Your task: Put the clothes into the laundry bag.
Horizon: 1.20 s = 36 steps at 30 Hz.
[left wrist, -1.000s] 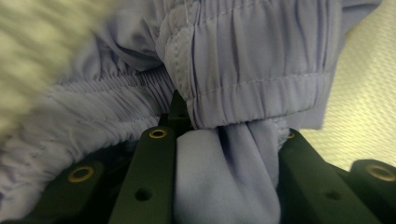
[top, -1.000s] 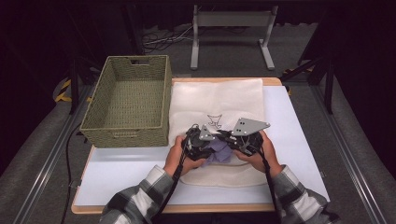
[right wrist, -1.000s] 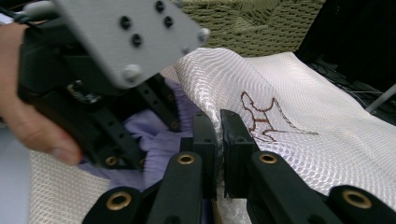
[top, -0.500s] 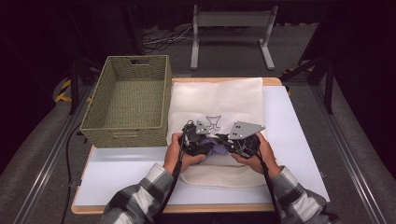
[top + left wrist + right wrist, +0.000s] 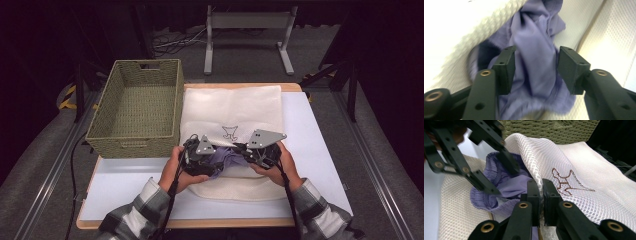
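1. My left claw has just spread its jaws: a moment ago it was pinched on the purple garment, and now the pads stand off the cloth on both sides, with the bunched fabric between them, released.
2. My right claw is clenched on the upper edge of the white mesh bag, holding its mouth lifted, as it was a second ago.
3. The garment lies half inside that mouth, its gathered waistband outside at the opening, on the table.
4. I judge the stuffing is partly done; my freed claw probably needs a fresh hold lower on the cloth to push more in.
5. Count: one purple garment, one mesh bag with one brown printed figure, one woven basket standing beside the bag, two claws.
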Each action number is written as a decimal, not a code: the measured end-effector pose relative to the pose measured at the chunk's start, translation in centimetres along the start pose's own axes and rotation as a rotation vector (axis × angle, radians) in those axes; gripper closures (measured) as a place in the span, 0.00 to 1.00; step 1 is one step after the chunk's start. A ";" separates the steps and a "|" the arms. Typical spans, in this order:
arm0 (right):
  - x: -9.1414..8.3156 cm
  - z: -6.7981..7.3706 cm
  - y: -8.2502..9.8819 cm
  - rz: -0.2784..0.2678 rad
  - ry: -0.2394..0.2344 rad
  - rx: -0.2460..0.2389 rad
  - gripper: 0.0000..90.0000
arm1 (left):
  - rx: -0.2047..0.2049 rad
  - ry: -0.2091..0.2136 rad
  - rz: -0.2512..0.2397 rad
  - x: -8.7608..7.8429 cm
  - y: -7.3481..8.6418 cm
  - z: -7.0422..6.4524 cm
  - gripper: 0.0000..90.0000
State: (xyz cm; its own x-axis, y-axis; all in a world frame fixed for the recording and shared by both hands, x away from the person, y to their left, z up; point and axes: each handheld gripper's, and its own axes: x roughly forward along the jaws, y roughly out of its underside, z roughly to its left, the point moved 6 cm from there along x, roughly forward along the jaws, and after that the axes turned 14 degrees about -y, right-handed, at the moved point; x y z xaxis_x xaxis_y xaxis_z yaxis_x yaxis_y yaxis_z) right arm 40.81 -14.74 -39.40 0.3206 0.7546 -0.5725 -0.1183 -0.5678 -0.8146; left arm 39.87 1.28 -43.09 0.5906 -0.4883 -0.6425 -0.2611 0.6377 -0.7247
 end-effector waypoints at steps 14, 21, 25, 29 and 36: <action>-0.1 0.4 -0.2 0.000 0.002 -0.008 0.96 | 0.013 0.016 0.084 0.7 2.5 -0.3 0.57; 0.1 0.6 -0.2 0.006 -0.004 -0.011 0.95 | 0.059 0.043 0.121 1.7 2.8 -1.6 0.56; 0.2 0.7 -0.2 0.009 -0.007 -0.012 0.95 | 0.079 0.002 0.156 2.1 2.8 -1.4 0.73; 0.4 0.8 -0.2 0.014 -0.010 -0.017 0.95 | 0.105 -0.014 0.177 2.4 2.9 -1.2 0.92; 0.4 0.8 -0.1 0.015 -0.008 -0.015 0.96 | 0.127 -0.023 0.148 2.2 2.1 -1.0 0.95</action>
State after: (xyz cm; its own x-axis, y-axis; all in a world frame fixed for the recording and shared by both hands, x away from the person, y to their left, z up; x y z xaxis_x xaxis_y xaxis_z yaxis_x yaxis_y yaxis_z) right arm 40.18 -14.13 -39.60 0.3111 0.7489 -0.5851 -0.1088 -0.5835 -0.8048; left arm 39.81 0.93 -46.27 0.5708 -0.3703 -0.7328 -0.2490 0.7725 -0.5842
